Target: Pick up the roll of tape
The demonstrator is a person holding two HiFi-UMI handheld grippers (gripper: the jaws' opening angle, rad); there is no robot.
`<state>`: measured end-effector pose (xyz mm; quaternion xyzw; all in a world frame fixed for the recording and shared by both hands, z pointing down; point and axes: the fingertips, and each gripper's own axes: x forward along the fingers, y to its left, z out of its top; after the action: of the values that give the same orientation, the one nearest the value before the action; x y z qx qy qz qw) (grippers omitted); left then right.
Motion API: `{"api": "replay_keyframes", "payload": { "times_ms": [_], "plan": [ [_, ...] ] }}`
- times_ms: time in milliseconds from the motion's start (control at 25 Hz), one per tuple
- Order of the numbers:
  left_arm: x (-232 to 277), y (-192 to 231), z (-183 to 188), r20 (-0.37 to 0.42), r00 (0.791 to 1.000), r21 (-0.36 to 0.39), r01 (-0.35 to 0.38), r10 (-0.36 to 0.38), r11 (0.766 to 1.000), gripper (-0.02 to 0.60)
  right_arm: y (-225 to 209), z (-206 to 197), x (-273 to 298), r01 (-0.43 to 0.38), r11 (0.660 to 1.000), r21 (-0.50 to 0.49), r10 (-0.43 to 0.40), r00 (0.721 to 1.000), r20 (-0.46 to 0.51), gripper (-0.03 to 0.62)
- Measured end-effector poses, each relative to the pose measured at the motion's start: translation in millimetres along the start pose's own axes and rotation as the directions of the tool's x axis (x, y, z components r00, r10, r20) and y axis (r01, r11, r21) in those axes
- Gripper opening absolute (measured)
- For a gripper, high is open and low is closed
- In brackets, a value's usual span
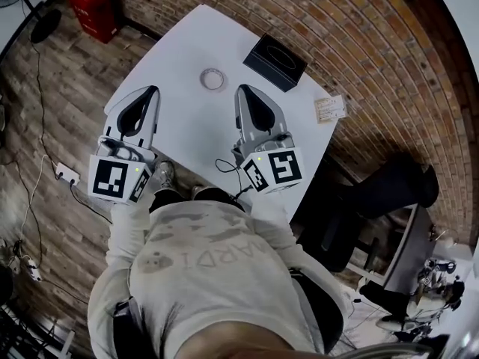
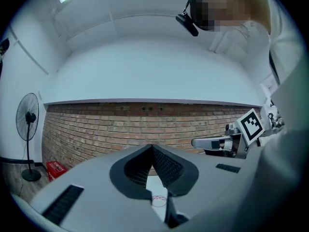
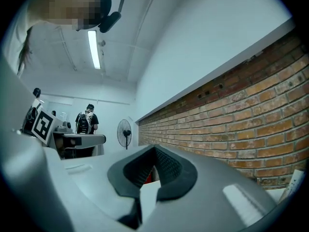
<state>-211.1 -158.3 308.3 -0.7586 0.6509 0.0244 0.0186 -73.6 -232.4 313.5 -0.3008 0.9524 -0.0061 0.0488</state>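
The roll of tape [image 1: 212, 78], a small clear ring, lies flat on the white table [image 1: 187, 118] toward its far side. My left gripper [image 1: 153, 90] hovers over the table's left part, to the left of the roll and slightly nearer, jaws shut and empty. My right gripper [image 1: 242, 90] is just right of the roll, also shut with nothing held. In the left gripper view the roll [image 2: 158, 200] shows through the gap under the closed tips of the left gripper [image 2: 152, 148]. In the right gripper view the right gripper [image 3: 155, 150] has its tips touching and the roll is out of sight.
A black tissue box [image 1: 275, 61] stands at the table's far right. A paper card [image 1: 330, 108] sits at the right edge. A brick wall runs behind. On the wooden floor are a red crate [image 1: 93, 7], cables and a power strip [image 1: 67, 174]. A dark chair [image 1: 389, 189] stands right.
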Motion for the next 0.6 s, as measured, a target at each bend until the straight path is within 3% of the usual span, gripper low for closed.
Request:
{"api": "replay_keyframes", "payload": {
  "times_ms": [320,600],
  "plan": [
    [42,32,-5,-0.014,0.993,-0.002,0.118,-0.118,0.993,0.006,-28,-20,40,0.158,0.986,0.055,-0.154,0.986,-0.064,0.011],
    [74,55,-17,-0.039,0.975,-0.009,0.219,-0.219,0.976,0.006,-50,-59,66,0.293,0.945,0.147,-0.266,0.947,-0.178,0.011]
  ]
}}
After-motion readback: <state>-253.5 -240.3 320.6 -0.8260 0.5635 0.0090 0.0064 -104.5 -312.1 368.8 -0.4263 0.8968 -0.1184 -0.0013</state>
